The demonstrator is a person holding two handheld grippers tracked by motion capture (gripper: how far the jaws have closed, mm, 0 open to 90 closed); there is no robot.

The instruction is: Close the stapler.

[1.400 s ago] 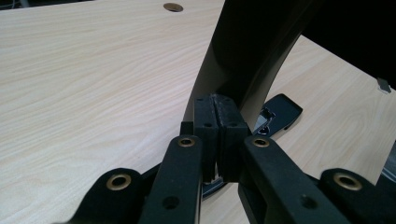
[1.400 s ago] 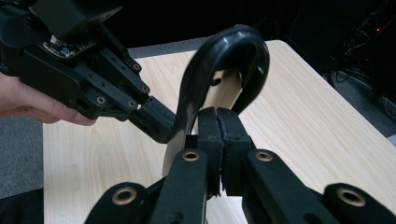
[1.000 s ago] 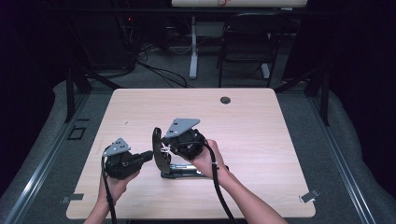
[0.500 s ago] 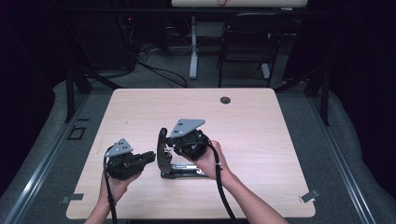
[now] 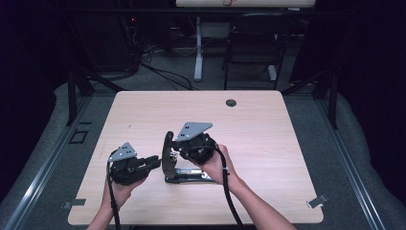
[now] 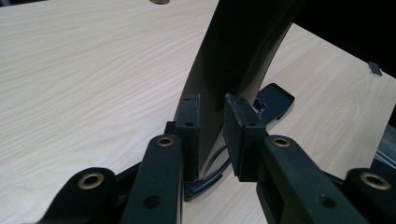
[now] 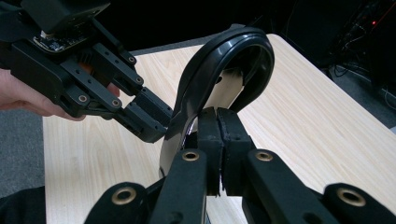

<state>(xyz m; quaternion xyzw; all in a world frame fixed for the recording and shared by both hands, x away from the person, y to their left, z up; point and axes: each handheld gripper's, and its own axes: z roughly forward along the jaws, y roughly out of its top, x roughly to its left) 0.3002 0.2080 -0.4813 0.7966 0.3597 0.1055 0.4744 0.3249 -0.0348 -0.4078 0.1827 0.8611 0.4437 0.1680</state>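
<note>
Pale wood-grain table [image 5: 287, 143], rounded corners, small dark round grommet [image 5: 231, 102] near its far edge.

On the near middle of the table sits the black plastic hinged device [image 5: 168, 158]: a flat base lying on the wood with a curved, loop-shaped arm standing upright at its left end.

My right claw [image 5: 178, 154] comes in from the right, over the base. Its jaws are closed almost pad to pad; in the right gripper view a thin part of the upright arm [image 7: 219, 70] sits just at the pad tips, and I cannot tell what exactly is pinched.

My left claw [image 5: 154, 163] sits left of the device, tips at the upright arm. Its jaws have just been opening; they straddle the arm's edge [image 6: 233, 60], right pad clear of it.
</note>
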